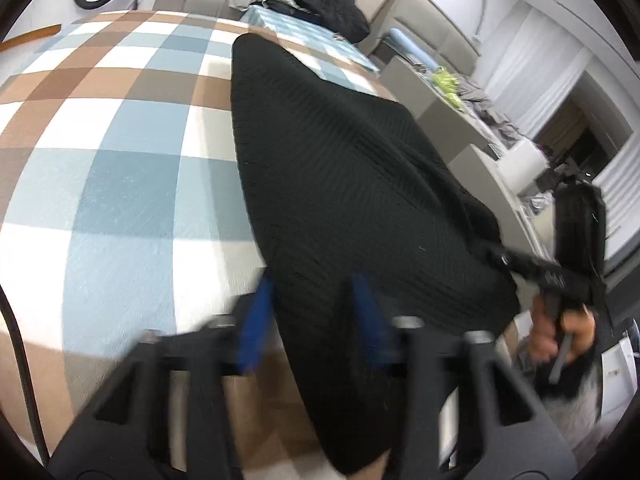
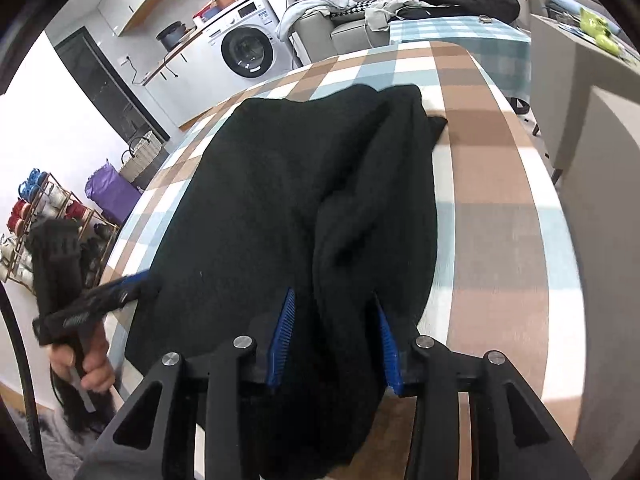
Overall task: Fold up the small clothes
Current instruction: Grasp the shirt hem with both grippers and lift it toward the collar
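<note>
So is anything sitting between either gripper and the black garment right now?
Nothing visible. The black garment lies on the checked tablecloth, its near edge already between the blue fingers of the left gripper and right gripper.

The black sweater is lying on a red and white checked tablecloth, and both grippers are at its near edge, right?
Not quite. The tablecloth is checked in brown, blue and white, not red, as the right wrist view shows. The black sweater does lie on it, with the left gripper and right gripper at its near edge.

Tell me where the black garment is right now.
The black garment lies spread on the checked tablecloth, its near edge hanging off the table's near side between the open fingers of the left gripper and right gripper.
</note>
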{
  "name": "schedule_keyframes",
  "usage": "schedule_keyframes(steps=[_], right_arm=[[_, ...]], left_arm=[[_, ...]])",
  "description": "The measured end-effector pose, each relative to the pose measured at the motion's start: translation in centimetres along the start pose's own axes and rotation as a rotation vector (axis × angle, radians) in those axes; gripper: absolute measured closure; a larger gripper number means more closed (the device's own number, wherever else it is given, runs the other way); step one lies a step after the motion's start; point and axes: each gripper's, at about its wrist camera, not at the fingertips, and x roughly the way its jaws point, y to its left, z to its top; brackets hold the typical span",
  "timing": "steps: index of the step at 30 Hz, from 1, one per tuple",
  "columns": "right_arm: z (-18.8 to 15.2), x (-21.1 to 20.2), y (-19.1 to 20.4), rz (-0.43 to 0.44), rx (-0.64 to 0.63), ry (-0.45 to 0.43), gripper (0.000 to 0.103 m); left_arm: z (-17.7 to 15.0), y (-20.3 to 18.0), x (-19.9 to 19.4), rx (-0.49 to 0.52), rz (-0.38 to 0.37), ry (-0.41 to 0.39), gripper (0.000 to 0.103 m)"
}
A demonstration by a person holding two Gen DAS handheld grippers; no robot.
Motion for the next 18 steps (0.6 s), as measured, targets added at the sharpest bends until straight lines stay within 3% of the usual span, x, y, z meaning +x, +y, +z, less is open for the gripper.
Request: schedule_keyframes(steps=[1, 3, 8, 13, 15, 18], right_arm=[[-0.4, 0.2, -0.1, 0.012, 0.018, -0.004, 0.068], [-1.0, 0.7, 0.0, 0.032, 0.045, -0.007, 0.069], [-2.2, 1.1, 2.2, 0.082, 0.049, 0.000, 0.069], [-4.0, 2.5, 7.0, 0.207, -0.031, 0.097, 0.069], [-3.6, 2.6, 7.9, 0.212, -0.060, 0.122, 0.062], [-1.4, 2.2, 7.4, 0.190, -0.043, 0.060, 0.050]], left_arm=[[0.2, -0.2, 0.3, 0.003, -0.001, -0.007, 0.092], [0.3, -0.2, 0.1, 0.003, 0.025, -0.028, 0.094], [-0.5, 1.6, -1.9, 0.003, 0.075, -0.053, 0.095], [-2.7, 5.1, -6.1, -0.010, 0.118, -0.060, 0.094], [-2.9, 5.7, -7.0, -0.013, 0.117, -0.055, 0.091], [-2.7, 5.7, -8.2, 0.003, 0.138, -0.088, 0.080]])
